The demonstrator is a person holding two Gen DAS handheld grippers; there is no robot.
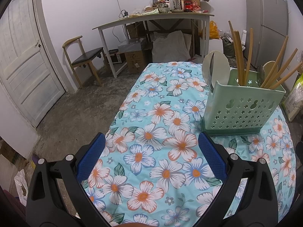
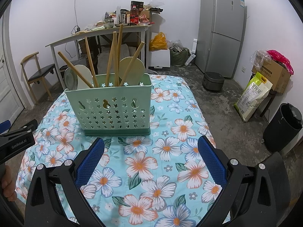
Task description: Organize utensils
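- Both tongs are held wide apart and empty: left gripper [image 1: 151,147], right gripper [image 2: 151,147], above the floral cloth [image 2: 166,170].
- The utensil holder [image 2: 113,109] is seen beyond, wooden sticks [image 2: 111,56] upright inside.
- A careless nudge is judged likely to topple it.

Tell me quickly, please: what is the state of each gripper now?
Left gripper: open, holding nothing, above the floral cloth.
Right gripper: open, holding nothing, facing the green holder.

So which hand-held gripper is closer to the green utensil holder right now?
Right, by a little. The right hand-held gripper faces the utensil holder head-on; the left hand-held gripper sits off to the holder's left, aimed past it.
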